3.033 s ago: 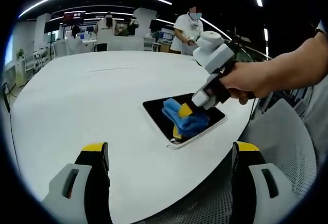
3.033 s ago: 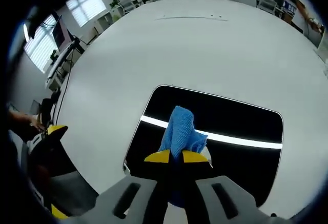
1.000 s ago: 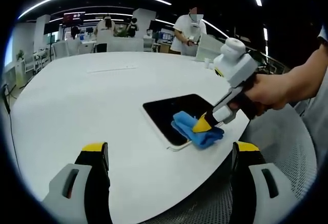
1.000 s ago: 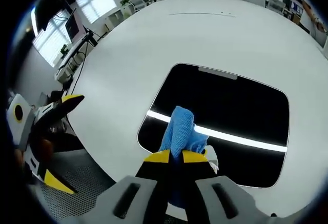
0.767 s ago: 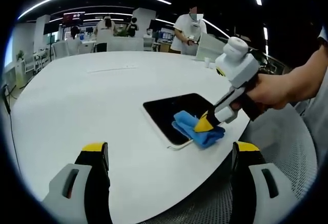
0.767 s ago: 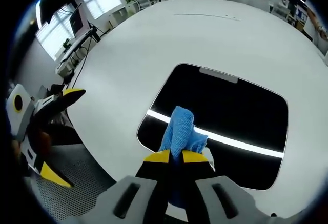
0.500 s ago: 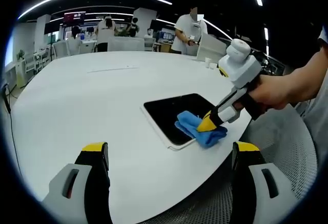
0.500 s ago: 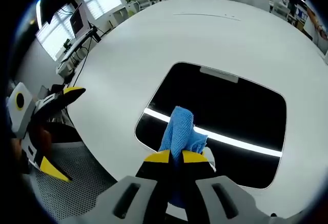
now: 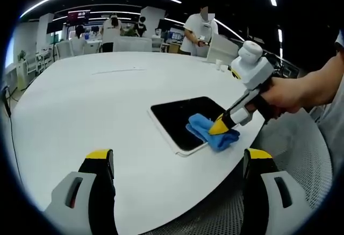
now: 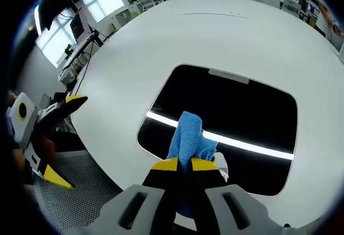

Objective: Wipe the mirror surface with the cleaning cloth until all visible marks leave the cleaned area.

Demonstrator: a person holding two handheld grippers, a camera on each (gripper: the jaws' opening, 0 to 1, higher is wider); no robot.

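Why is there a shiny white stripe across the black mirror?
In the right gripper view, the mirror reflects a long ceiling light as a bright stripe behind the blue cloth. In the left gripper view, the mirror looks plain dark, and the fisheye lens bends the table edge.

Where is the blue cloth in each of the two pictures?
Left gripper view: the blue cloth is right of centre, on the near right corner of the dark mirror, under the tip of the right gripper.
Right gripper view: the blue cloth is low in the middle, pinched in the right gripper.
Shared landmark: the dark mirror lying on the white table.
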